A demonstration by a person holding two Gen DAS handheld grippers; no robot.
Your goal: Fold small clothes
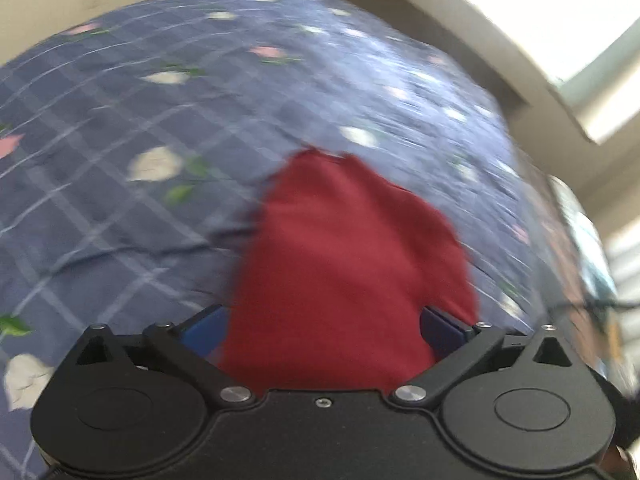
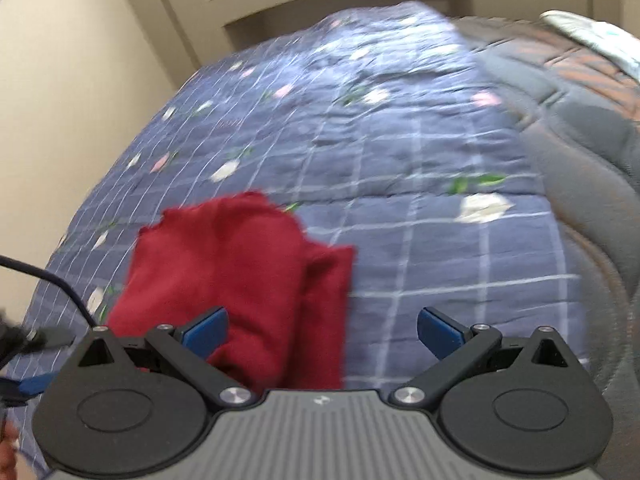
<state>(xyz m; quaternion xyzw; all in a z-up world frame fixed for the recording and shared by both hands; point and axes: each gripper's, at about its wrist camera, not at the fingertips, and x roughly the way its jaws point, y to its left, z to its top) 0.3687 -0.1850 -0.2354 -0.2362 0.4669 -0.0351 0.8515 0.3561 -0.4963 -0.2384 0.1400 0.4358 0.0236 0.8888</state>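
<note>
Garment (image 2: 236, 280) lies on bedspread (image 2: 420, 220), seemingly left of quilt (image 2: 580, 152).

Left claw (image 1: 323, 332): black body, two round black discs, black link arms with silver screws, blue fingers (image 1: 204, 330). Right claw (image 2: 322, 332): same black discs, arms and blue fingers (image 2: 206, 330), with a ribbed grey centre plate. A black cable (image 2: 52, 284) curves at its left.

Daylight from a blown-out window (image 1: 600, 60) lights both views brightly, with glare there and soft, faint shadows. Motion blur smears the bedspread (image 1: 160, 120) and the red cloth (image 2: 224, 272). Fisheye distortion bows the bed and walls; the corners go dark.
</note>
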